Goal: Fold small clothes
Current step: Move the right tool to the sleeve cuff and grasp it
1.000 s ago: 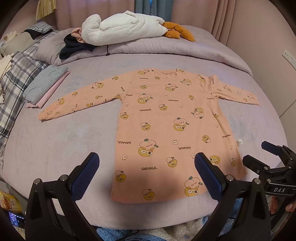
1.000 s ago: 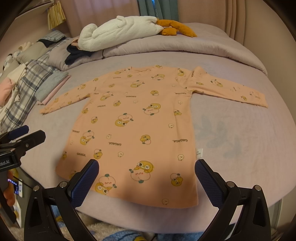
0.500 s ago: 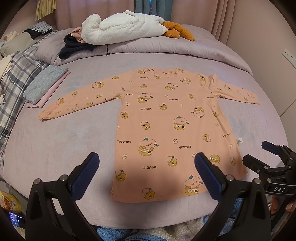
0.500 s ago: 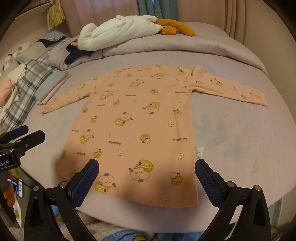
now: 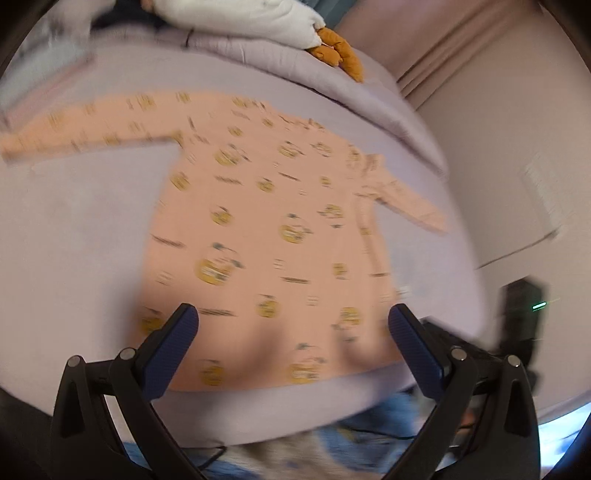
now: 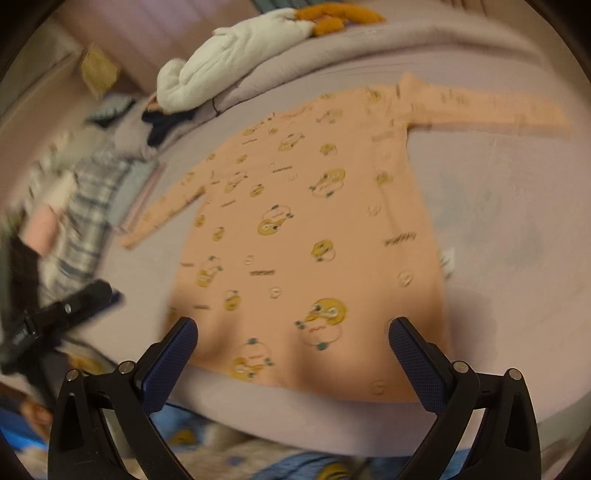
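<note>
**Both tongs apart over the hem, shirt flat on bed**

Left wrist view:
- Left tongs (image 5: 293, 332) spread wide, nothing between the blue pads (image 5: 173, 345). They hang over the near hem.
- Peach long-sleeved shirt (image 5: 266, 236) with a yellow cartoon print lies flat on the lilac bed (image 5: 74, 236), sleeves out to both sides, hem toward the camera.
- Small white tag (image 5: 403, 291) sticks out at the shirt's right side seam.
- White plush (image 5: 255, 14) with orange feet (image 5: 338, 48) sits on the rolled duvet (image 5: 295, 70) at the far end of the bed.
- Frame is motion-blurred, the left edge worst; print details are unreadable.
- Dark device with a green light (image 5: 524, 306) stands off the bed's right edge; cannot tell what it is.

Right wrist view:
- Right tongs (image 6: 293, 334) also wide apart and empty, above the hem near the shirt's right corner.
- Same shirt (image 6: 314, 229), seen tilted: one sleeve runs to the upper right, the other to the lower left.
- Plaid fabric (image 6: 85, 206) and folded clothes (image 6: 136, 188) lie along the bed's left side, just past the left cuff.
- Dark garment (image 6: 162, 122) lies under the white plush (image 6: 221, 70) on the duvet.
- Left tongs' black body (image 6: 55, 317) shows at the left edge, blurred.
- Blue patterned rug (image 6: 295, 465) on the floor below the bed edge.
</note>
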### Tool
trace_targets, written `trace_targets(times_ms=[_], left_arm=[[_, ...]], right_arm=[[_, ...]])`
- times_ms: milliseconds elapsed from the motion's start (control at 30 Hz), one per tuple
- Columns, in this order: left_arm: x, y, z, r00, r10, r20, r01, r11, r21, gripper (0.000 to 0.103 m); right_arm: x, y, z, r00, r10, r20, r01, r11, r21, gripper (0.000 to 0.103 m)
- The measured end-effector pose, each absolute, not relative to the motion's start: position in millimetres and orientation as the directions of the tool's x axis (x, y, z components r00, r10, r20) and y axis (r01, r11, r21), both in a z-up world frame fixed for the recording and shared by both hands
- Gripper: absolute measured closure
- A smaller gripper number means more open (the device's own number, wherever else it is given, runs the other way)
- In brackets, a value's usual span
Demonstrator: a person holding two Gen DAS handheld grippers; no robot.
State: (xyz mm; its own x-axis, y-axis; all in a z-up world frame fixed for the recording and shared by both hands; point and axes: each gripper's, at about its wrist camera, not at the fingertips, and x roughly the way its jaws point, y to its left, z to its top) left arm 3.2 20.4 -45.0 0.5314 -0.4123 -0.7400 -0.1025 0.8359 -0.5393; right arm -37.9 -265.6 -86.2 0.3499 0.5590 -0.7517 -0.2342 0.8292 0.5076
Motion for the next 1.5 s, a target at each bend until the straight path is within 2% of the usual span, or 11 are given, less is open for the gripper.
trace_targets(times_ms=[167, 267, 500, 700, 900, 1267, 1300, 1367, 1433, 1467, 1500], left_arm=[[17, 22, -59, 0.517, -0.391, -0.762, -0.158, 0.831, -0.533, 0.000], [25, 27, -65, 0.503, -0.421, -0.755, -0.172, 0.807, -0.565, 0.000], [49, 28, -76, 0.473, -0.412, -0.779, -0.182, 0.819, -0.544, 0.000], [77, 17, -75, 0.464, -0.434, -0.772, -0.159, 0.816, -0.555, 0.000], [109, 4, -79, 0.438, -0.425, -0.792, -0.162, 0.830, -0.535, 0.000], [145, -16, -93, 0.397, -0.409, -0.822, -0.173, 0.846, -0.504, 0.000], [146, -16, -95, 0.391, -0.406, -0.826, -0.174, 0.848, -0.500, 0.000], [148, -17, -97, 0.384, -0.400, -0.832, -0.176, 0.853, -0.492, 0.000], [150, -17, -98, 0.379, -0.399, -0.835, -0.178, 0.854, -0.489, 0.000], [150, -16, -98, 0.378, -0.399, -0.835, -0.179, 0.854, -0.489, 0.000], [149, -16, -99, 0.378, -0.397, -0.836, -0.180, 0.854, -0.487, 0.000]], right_arm=[[-21, -310, -105, 0.395, 0.610, -0.687, -0.084, 0.768, 0.635, 0.001], [-9, -346, -113, 0.471, 0.568, -0.675, 0.016, 0.759, 0.651, 0.001], [29, -427, -124, 0.622, 0.411, -0.667, 0.194, 0.744, 0.639, 0.001], [67, -478, -133, 0.714, 0.333, -0.616, 0.251, 0.700, 0.669, 0.001], [105, -518, -158, 0.745, 0.330, -0.580, 0.294, 0.618, 0.730, 0.001], [165, -551, -158, 0.810, 0.306, -0.500, 0.291, 0.530, 0.796, 0.001], [170, -548, -156, 0.813, 0.301, -0.499, 0.290, 0.534, 0.794, 0.004], [180, -543, -156, 0.810, 0.288, -0.511, 0.297, 0.550, 0.781, 0.021], [183, -545, -162, 0.795, 0.296, -0.529, 0.312, 0.547, 0.776, 0.051], [184, -548, -165, 0.794, 0.298, -0.530, 0.317, 0.541, 0.779, 0.056], [181, -555, -169, 0.795, 0.298, -0.529, 0.322, 0.531, 0.783, 0.067]])
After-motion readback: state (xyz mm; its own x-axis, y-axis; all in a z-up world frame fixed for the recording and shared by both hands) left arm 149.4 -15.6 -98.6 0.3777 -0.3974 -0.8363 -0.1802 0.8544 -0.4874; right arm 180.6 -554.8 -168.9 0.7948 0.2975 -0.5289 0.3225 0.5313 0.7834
